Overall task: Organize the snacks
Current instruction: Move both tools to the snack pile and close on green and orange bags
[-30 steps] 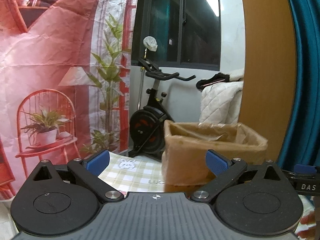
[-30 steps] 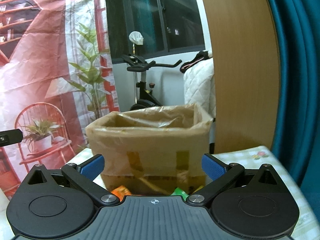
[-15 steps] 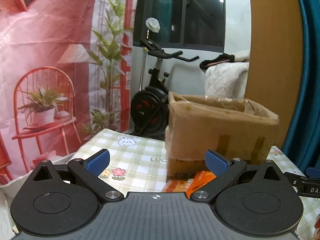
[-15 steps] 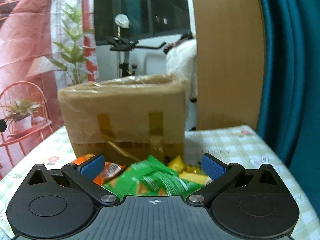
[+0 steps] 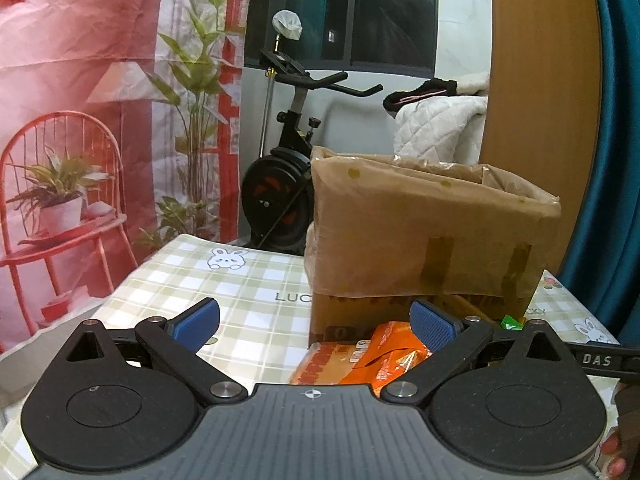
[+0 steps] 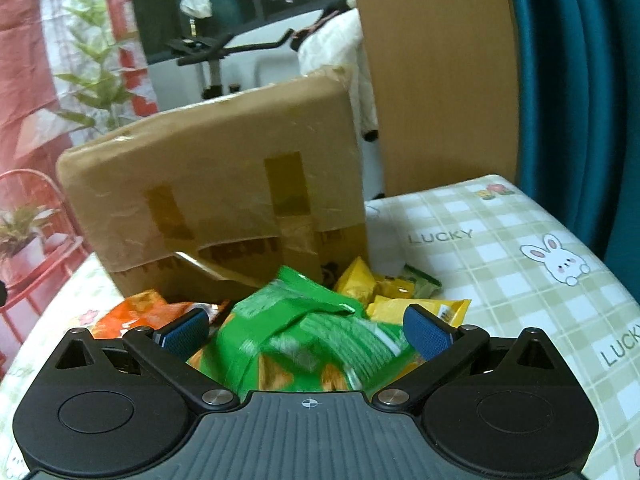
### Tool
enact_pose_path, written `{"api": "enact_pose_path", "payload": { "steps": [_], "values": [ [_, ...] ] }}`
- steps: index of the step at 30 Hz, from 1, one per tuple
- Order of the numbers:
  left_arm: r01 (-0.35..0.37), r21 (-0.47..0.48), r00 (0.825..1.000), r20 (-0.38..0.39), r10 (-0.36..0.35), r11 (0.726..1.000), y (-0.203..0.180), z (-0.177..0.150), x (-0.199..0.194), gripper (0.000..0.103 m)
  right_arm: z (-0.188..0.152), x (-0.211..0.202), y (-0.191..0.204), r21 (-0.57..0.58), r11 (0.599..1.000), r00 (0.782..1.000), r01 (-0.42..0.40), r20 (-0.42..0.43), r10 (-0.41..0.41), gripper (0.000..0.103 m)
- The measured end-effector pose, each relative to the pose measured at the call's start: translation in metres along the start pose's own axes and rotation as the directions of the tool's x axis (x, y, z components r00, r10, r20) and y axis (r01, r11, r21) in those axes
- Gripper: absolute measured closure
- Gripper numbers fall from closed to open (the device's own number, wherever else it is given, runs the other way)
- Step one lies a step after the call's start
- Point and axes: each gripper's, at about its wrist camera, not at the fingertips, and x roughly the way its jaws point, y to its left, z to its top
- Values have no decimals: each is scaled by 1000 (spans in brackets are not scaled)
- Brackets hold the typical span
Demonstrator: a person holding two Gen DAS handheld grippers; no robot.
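1. Right claw [image 6: 306, 328]: blue pads spread wide, nothing held; it hangs low over the snack pile, tilted down toward the desk.
2. Crinkled green foil snack packet [image 6: 304, 336] lies directly ahead and just below, between the spread pads. Its long axis looks to run roughly across the pads' line, but blur makes this uncertain.
3. Yellow packets [image 6: 416, 308] sit just right of it, an orange foil packet [image 6: 132, 312] just left; all lie on the checked desk cloth [image 6: 500, 264] against the front of the tape-patched brown cardboard box [image 6: 224, 184].
4. Left claw [image 5: 316, 322]: also wide open, empty, held higher; the orange packet [image 5: 396, 354] lies near its right pad.
5. Judgement: right claw is nearer the green packet; next move is a short drop and close, then a lift over the box rim.
6. Change: half a second ago both views sat further back; a second ago the box's open top showed and few snacks. Both claws have tipped down and closed in.
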Motion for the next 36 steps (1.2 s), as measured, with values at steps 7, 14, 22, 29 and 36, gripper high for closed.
{"api": "enact_pose_path", "payload": {
  "steps": [7, 14, 22, 29, 36],
  "values": [
    [7, -2, 1000, -21, -7, 1000, 0, -6, 10, 1, -5, 17, -9, 33, 997, 996, 67, -63, -65, 0],
    [22, -14, 999, -24, -23, 1000, -1, -8, 9, 1, 0, -10, -18, 59, 997, 999, 52, -6, -51, 0],
    [37, 2, 999, -26, -37, 999, -4, -12, 7, 1, -12, -2, -22, 167, 985, 992, 41, -127, -20, 0],
    [39, -2, 998, -41, -39, 999, -2, -13, 13, 1, -14, 17, -23, 214, 975, 986, 54, -165, -19, 0],
    [105, 17, 991, -86, -103, 994, -9, -17, 27, 1, -15, 17, -27, 177, 984, 985, -10, -166, 40, 9]
  ]
}}
